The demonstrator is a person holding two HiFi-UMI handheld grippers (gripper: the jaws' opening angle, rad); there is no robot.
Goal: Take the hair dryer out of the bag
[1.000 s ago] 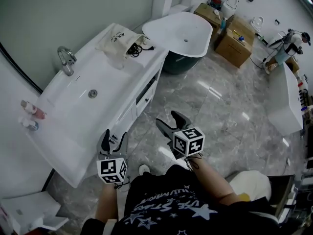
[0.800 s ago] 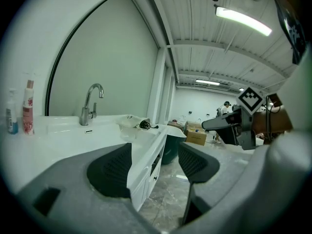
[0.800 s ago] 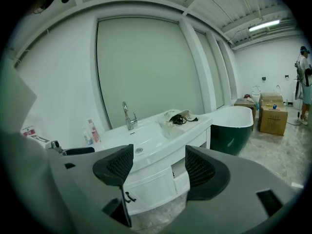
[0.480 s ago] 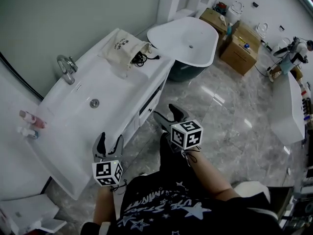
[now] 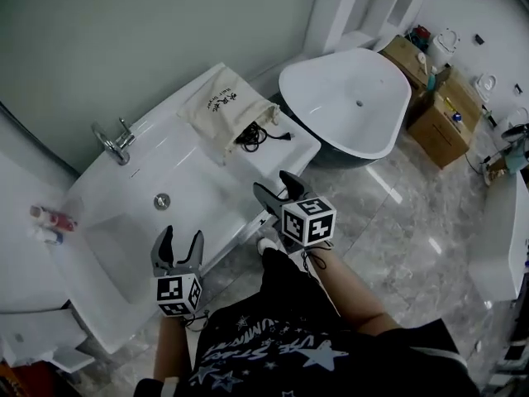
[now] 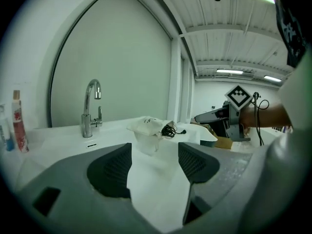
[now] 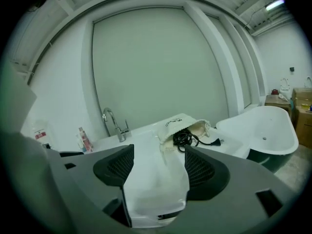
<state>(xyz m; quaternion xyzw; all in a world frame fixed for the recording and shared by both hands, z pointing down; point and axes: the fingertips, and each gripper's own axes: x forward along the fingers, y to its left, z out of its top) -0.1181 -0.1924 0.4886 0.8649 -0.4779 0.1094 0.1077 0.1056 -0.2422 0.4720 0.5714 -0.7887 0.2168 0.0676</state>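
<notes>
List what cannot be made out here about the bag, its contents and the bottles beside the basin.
1. Hair dryer body: hidden inside the bag in every view; only a black cord shows at the mouth.
2. Print on the bag: too small to read, head view.
3. Bottles: labels too small and blurred, all views.

My head view looks steeply down on the vanity counter [image 5: 188, 165] from above. Both gripper views sit low off its front edge and face the wall. They share the faucet [image 6: 90, 110] and the drawstring bag [image 7: 181, 125]; the right view is nearer the bag.
</notes>
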